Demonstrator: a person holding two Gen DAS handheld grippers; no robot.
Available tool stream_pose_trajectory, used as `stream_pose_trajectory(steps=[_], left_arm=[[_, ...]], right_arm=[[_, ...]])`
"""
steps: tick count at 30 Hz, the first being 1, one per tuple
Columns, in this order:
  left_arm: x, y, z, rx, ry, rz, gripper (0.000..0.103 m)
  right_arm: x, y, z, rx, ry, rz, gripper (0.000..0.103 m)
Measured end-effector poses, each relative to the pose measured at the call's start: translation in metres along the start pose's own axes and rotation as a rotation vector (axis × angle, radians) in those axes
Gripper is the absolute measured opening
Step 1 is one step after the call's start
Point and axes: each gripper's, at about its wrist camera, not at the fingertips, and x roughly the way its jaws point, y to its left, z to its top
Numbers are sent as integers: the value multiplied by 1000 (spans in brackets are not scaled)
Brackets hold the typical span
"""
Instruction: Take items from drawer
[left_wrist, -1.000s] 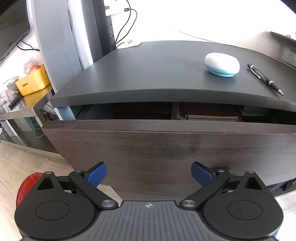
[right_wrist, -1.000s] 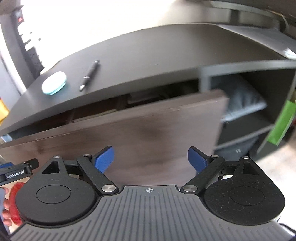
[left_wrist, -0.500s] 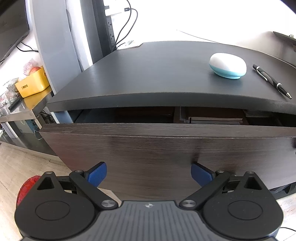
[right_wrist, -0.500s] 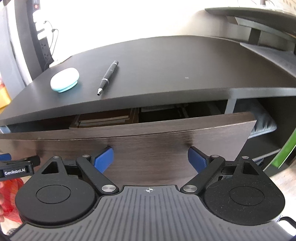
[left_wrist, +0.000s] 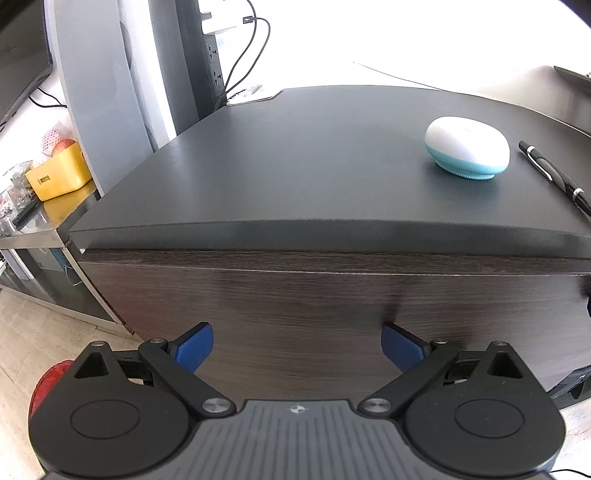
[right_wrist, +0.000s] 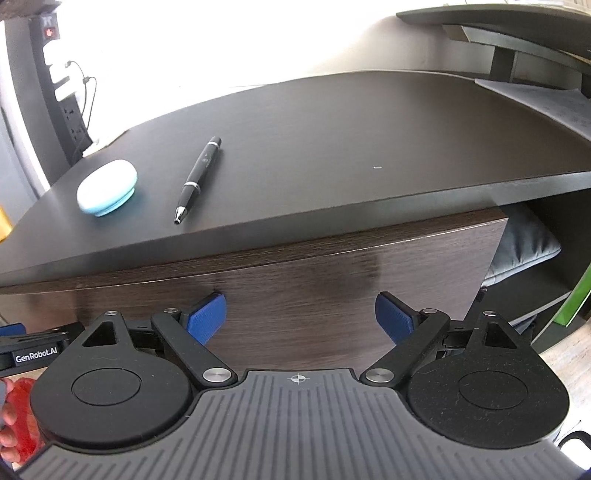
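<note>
The drawer (left_wrist: 332, 306) sits pushed in under the dark desk top (left_wrist: 295, 166), its front flush below the edge. Both the left gripper (left_wrist: 297, 347) and right gripper (right_wrist: 300, 319) face that front, jaws spread wide, holding nothing. On top, a pen (right_wrist: 197, 181) lies beside a white-and-teal pod (right_wrist: 107, 187).

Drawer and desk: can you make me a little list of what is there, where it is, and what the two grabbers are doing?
drawer: front panel looks pushed in under the desk top, nothing inside shows
desk top: dark, carries two things
white and blue oval gadget: on the desk top
black pen: lies flat beside the gadget, apart from it
left gripper: open, empty, facing the drawer front
right gripper: open, empty, facing the drawer front
shelf: at right, holds something grey
</note>
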Motion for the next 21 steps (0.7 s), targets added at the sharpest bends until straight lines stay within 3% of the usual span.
stream_pose_trajectory(steps=[21], left_arm=[[8,-6,10,4,6,-3,98]], right_arm=[[10,8,13,-33,4,-13,92]])
